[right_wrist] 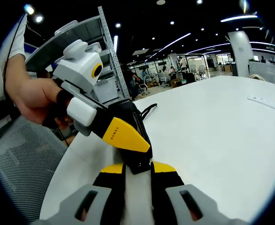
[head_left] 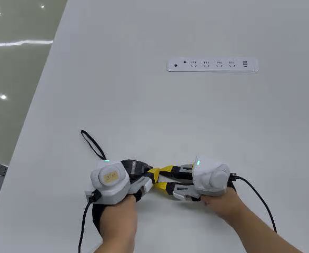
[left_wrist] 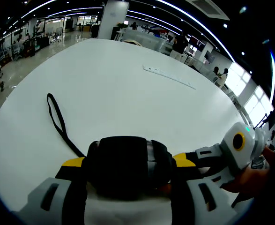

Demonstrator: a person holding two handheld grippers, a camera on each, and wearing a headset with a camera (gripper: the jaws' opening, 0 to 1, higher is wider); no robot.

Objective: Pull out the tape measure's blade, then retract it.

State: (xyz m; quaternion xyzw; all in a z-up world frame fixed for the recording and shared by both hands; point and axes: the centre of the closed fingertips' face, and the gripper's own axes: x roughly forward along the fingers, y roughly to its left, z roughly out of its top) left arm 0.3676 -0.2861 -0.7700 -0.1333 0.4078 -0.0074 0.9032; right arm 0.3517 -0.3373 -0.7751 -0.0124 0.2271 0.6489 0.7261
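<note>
Over white table (head_left: 170,116), left hand-held gripper (left_wrist: 129,161) and right hand-held gripper (right_wrist: 138,167) clamp tape measure (head_left: 132,167).

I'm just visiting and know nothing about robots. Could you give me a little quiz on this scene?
1. True or false: the left claw is clamped on the black tape measure.
2. What lies farther up the white table? A power strip, B mug, C notebook.
3. Fill in: a black ___ trails from the tape measure across the table.
Key: 1 true; 2 A; 3 strap.
</note>
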